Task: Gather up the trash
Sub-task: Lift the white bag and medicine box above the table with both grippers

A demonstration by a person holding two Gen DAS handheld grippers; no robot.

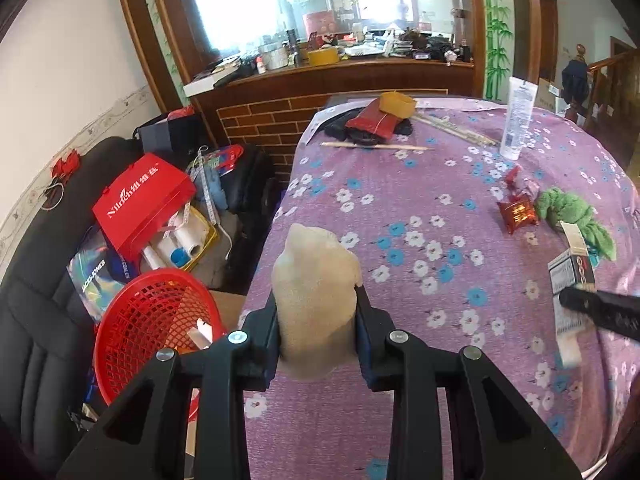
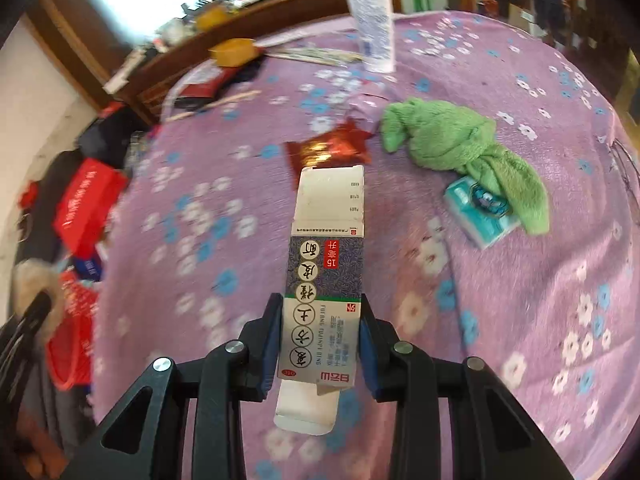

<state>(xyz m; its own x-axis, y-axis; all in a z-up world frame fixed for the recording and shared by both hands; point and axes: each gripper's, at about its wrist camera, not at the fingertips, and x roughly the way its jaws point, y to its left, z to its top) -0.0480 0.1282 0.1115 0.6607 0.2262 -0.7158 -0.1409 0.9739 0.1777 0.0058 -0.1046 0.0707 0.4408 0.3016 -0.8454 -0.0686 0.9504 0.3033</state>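
My left gripper [image 1: 317, 308] is shut on a cream crumpled tissue wad [image 1: 316, 292], held over the left edge of the purple flowered table [image 1: 400, 184]. A red mesh basket [image 1: 156, 320] sits below the table to the left. My right gripper [image 2: 321, 316] is shut on an empty grey medicine box [image 2: 326, 264] with open flaps, held above the table; the box also shows in the left wrist view [image 1: 570, 276]. A red foil wrapper [image 2: 328, 148] lies just beyond the box, also seen in the left wrist view [image 1: 518, 210].
A green cloth [image 2: 452, 144] lies partly over a teal tissue pack [image 2: 480, 208]. A white tube [image 1: 516, 120] stands at the far right. Chopsticks [image 1: 372, 146], a red packet [image 1: 374, 120] and a yellow box [image 1: 396, 104] lie at the far edge. Red bags [image 1: 144, 200] clutter the black sofa.
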